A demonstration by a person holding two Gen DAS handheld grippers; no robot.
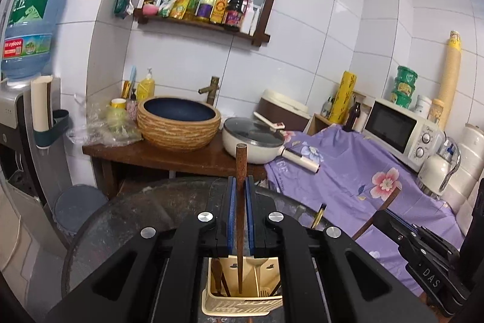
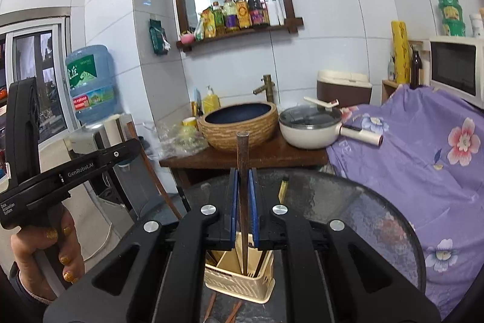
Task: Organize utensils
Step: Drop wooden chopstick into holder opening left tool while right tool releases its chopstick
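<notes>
In the left wrist view my left gripper (image 1: pixel 241 186) is shut on a brown wooden chopstick (image 1: pixel 240 168) held upright, its lower end inside the cream utensil basket (image 1: pixel 242 308) on the round glass table (image 1: pixel 136 211). In the right wrist view my right gripper (image 2: pixel 243 180) is shut on another brown chopstick (image 2: pixel 242 153), also upright, its lower end in the same basket (image 2: pixel 239 286). The basket holds other utensils. A gold-tipped chopstick (image 2: pixel 282 188) stands up beside it. Loose chopsticks (image 2: pixel 233 312) lie on the table in front of the basket.
Behind the table stand a wooden counter (image 1: pixel 187 153) with a woven basin (image 1: pixel 178 123) and a lidded white pan (image 1: pixel 257 138). A purple floral cloth (image 1: pixel 357 180) covers the right side, with a microwave (image 1: pixel 402 129) and kettle (image 1: pixel 435 174). A water dispenser (image 1: pixel 27 29) stands left.
</notes>
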